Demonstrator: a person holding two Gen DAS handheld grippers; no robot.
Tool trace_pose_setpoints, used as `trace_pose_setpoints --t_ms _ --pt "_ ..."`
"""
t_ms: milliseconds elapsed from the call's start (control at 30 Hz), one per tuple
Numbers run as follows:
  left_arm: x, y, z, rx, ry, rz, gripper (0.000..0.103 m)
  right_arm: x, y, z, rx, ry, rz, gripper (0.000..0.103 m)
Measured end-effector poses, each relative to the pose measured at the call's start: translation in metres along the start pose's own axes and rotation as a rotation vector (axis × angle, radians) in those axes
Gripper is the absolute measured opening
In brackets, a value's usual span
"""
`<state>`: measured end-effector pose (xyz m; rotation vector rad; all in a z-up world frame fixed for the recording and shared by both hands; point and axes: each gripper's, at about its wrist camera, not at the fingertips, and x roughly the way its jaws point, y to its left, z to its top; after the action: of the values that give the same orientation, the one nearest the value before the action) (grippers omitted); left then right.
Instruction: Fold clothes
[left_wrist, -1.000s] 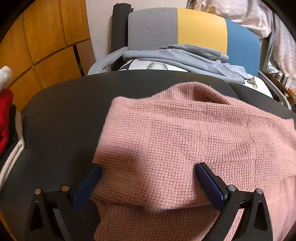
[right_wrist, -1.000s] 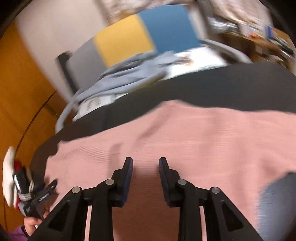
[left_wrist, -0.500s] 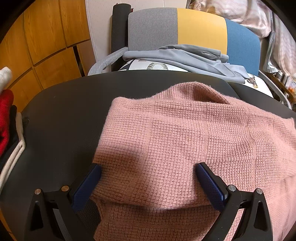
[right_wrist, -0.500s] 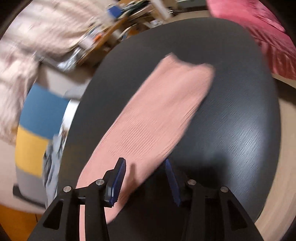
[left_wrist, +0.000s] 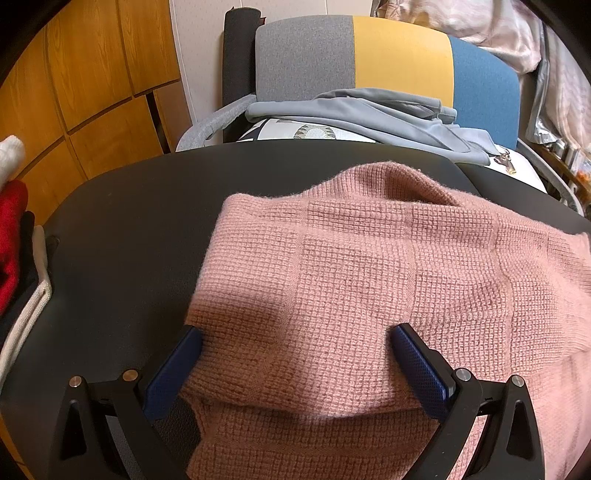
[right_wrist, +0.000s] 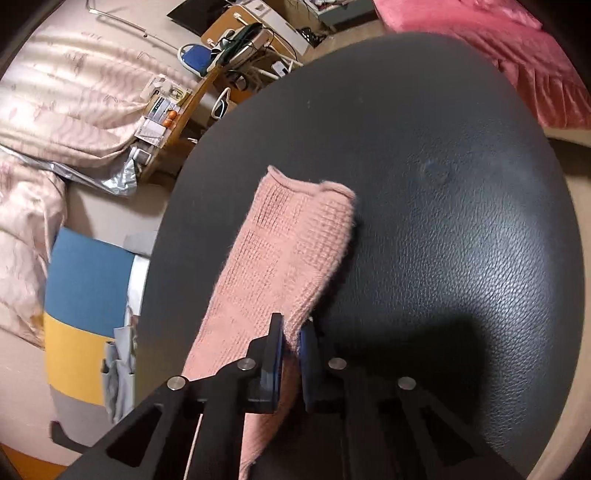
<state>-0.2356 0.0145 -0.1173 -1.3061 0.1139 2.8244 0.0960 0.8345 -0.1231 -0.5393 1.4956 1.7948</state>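
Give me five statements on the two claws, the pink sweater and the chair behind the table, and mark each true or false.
1. The right claw is shut on the pink sweater's sleeve. True.
2. The left claw is shut tight on a fold. False: it stands wide open, with the pink sweater lying between its fingers.
3. The sweater lies on a black table. True.
4. The chair behind the table is bare. False: a grey garment is draped over its seat.
5. The sleeve's cuff hangs over the table's edge. False: it rests on the tabletop.
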Motion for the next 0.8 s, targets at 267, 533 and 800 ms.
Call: trace_pose_setpoints --t_ms 267,533,800 --pt "0.001 0.002 0.001 -0.008 0.004 -0.008 0.103 -0.026 0.05 -0.031 0.0 0.05 0.225 0.006" --pt "-0.019 0.001 0.005 0.0 0.017 -0.009 0.103 -0.058 0.189 -0.136 -0.239 0.274 0.522 0.006" --pt "-0.059 0.021 -0.016 -0.045 0.001 -0.131 0.103 -0.087 0.291 -0.306 -0.606 0.47 0.698 0.006"
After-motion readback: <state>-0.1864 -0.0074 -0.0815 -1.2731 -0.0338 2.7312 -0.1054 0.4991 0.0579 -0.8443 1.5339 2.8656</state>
